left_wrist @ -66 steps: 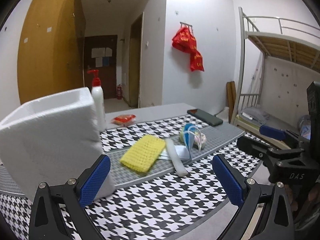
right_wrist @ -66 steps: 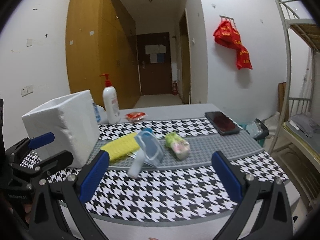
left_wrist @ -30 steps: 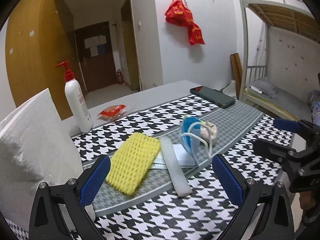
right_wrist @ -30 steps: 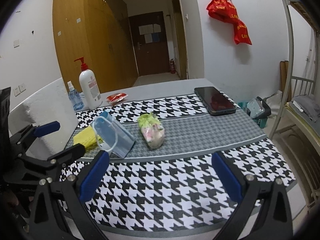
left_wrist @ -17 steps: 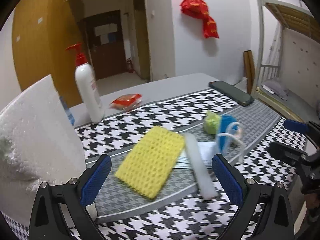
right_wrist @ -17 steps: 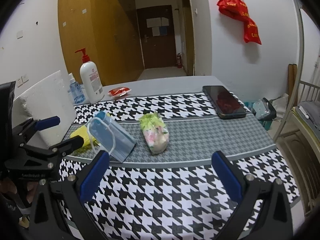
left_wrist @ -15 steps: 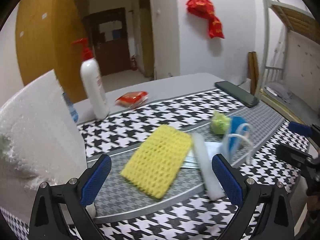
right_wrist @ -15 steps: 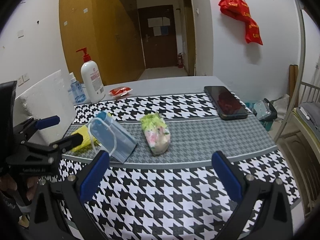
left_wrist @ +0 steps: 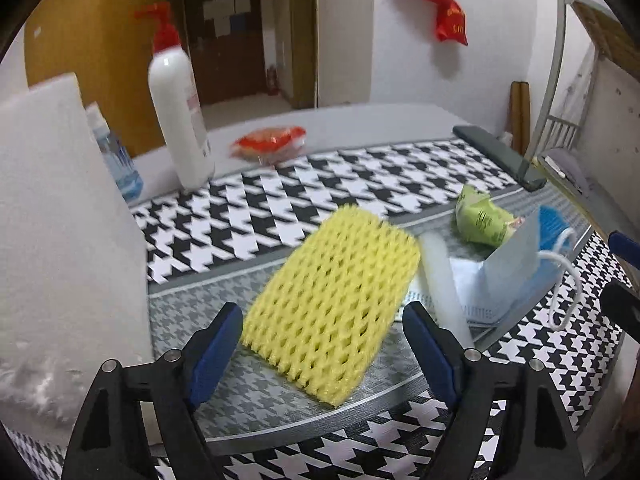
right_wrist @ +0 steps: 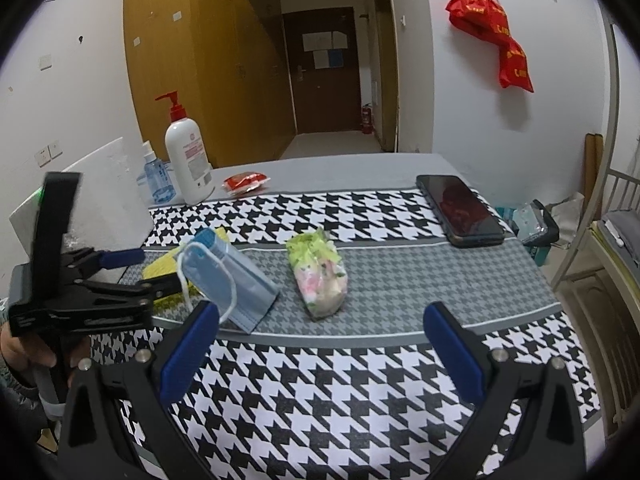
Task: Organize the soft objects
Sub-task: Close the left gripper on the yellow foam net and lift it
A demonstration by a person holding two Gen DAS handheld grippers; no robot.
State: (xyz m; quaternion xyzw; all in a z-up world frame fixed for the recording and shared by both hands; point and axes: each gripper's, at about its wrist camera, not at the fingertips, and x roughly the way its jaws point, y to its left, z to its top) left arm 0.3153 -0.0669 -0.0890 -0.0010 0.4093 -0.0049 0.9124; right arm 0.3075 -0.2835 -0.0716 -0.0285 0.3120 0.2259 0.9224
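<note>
A yellow foam net sleeve (left_wrist: 334, 300) lies on the grey band of the houndstooth cloth, right in front of my open left gripper (left_wrist: 322, 354), its near end between the blue pads. Beside it lie a white foam strip (left_wrist: 440, 280), a blue face mask (left_wrist: 516, 268) and a green floral tissue pack (left_wrist: 482, 220). In the right wrist view my right gripper (right_wrist: 320, 354) is open and empty, short of the mask (right_wrist: 230, 276) and tissue pack (right_wrist: 318, 276). The left gripper (right_wrist: 132, 272) shows there at the left, over the yellow sleeve (right_wrist: 160, 266).
A white foam box (left_wrist: 60, 240) stands at the left. A pump bottle (left_wrist: 178, 108), a small blue spray bottle (right_wrist: 156, 180) and a red packet (left_wrist: 268, 142) stand at the back. A black phone (right_wrist: 460, 210) lies at the right. A bunk bed frame (right_wrist: 612, 160) is beyond the table's right edge.
My left gripper has moved forward and down toward the yellow sleeve, which now fills the space between its pads. My right gripper has barely moved.
</note>
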